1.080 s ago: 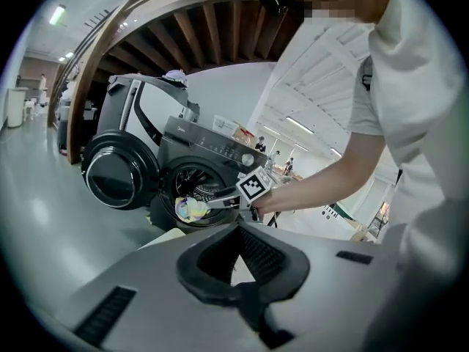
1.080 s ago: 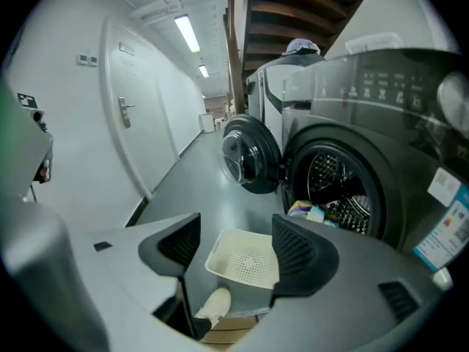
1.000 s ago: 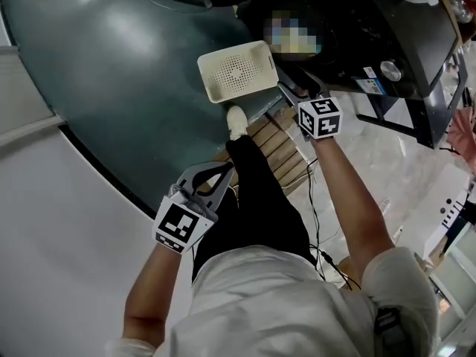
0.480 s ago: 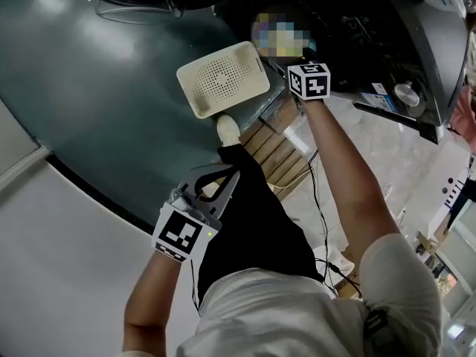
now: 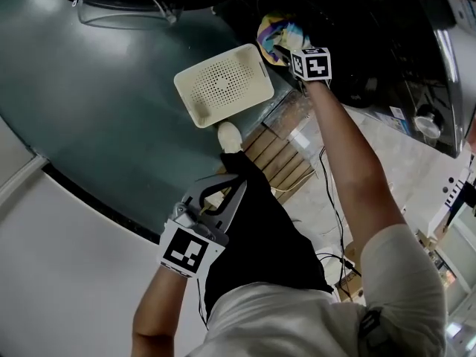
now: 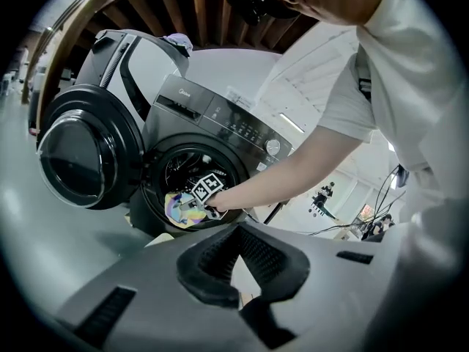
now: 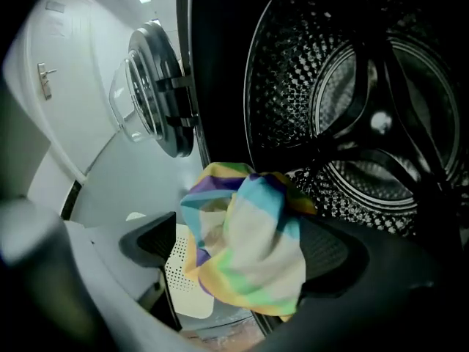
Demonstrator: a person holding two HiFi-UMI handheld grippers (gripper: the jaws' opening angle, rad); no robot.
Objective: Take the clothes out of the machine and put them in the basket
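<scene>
Low at the left of the head view, the left gripper (image 5: 238, 186) hangs with its jaws pinched together on nothing, and up at centre the cream basket (image 5: 223, 84) sits on the floor. Upper right, the right gripper (image 7: 242, 249) is at the mouth of the machine's drum (image 7: 366, 123) with its jaws opening wide. The pastel checked cloth (image 5: 277, 30) hangs bunched between the pads, clear of the left one and close against the right, unclamped.

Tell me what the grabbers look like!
The left gripper and right gripper are grey with black ribbed pads, each carrying a white cube with black square markers. The right's jaws are opening, striped cloth between them. The shirt is white, short-sleeved.
</scene>
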